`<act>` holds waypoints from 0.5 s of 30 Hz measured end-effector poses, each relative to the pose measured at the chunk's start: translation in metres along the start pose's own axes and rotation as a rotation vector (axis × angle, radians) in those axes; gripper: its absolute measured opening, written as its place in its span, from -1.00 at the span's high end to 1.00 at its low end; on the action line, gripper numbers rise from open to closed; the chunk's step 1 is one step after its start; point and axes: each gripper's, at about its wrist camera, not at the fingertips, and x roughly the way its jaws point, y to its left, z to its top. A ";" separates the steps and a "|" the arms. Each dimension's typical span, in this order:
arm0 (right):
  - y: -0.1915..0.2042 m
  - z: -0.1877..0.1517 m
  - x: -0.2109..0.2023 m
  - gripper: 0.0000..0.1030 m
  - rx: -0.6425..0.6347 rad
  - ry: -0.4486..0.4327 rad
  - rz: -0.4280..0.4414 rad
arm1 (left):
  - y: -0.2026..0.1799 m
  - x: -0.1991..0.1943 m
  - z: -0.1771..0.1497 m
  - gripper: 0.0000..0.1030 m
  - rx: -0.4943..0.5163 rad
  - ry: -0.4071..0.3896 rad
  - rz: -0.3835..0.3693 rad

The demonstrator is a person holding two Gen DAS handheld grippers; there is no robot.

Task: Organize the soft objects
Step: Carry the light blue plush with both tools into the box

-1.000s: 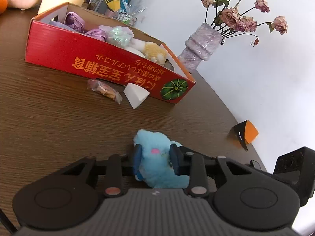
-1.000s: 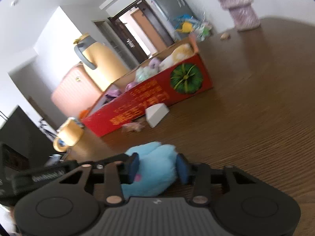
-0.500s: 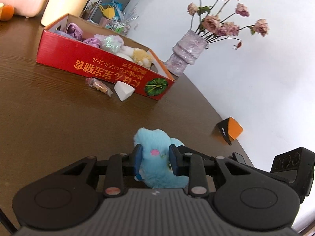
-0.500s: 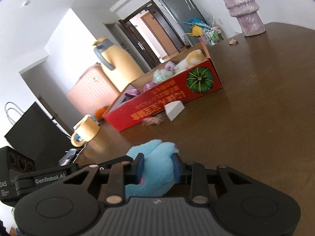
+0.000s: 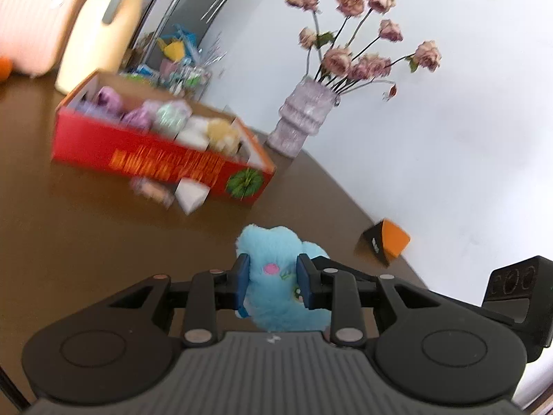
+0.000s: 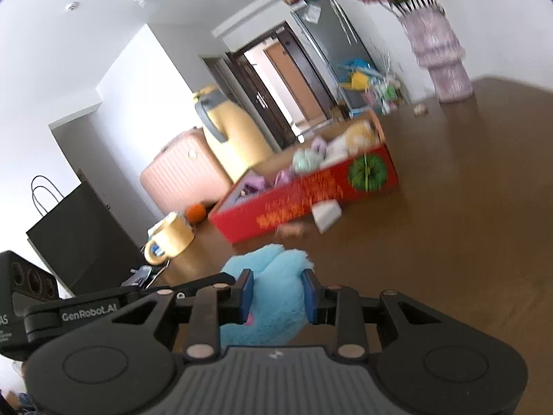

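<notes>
A blue plush toy [image 5: 276, 269] is clamped by both grippers and held above the brown table. My left gripper [image 5: 273, 283] is shut on its face side. My right gripper [image 6: 276, 294] is shut on the same toy [image 6: 276, 276] from the other side. Ahead on the table stands a red cardboard box [image 5: 145, 159], open at the top, with several soft toys inside; it also shows in the right wrist view [image 6: 311, 197]. A white sponge wedge [image 5: 191, 195] and a small wrapped packet [image 5: 152, 190] lie in front of the box.
A ribbed vase of dried roses [image 5: 304, 117] stands behind the box's right end. An orange-and-black block [image 5: 385, 242] lies near the table's right edge. A yellow mug [image 6: 169, 238], an orange [image 6: 195, 211], a pink suitcase [image 6: 183, 173] and a black bag [image 6: 79, 228] are at left.
Both grippers have lifted the blue toy higher off the table and tilted upward. The box now looks farther and lower in both views, with motion blur.
</notes>
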 end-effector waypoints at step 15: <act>-0.047 0.177 0.158 0.45 -0.091 0.029 -0.119 | 0.059 0.182 0.158 0.44 -0.036 0.056 0.060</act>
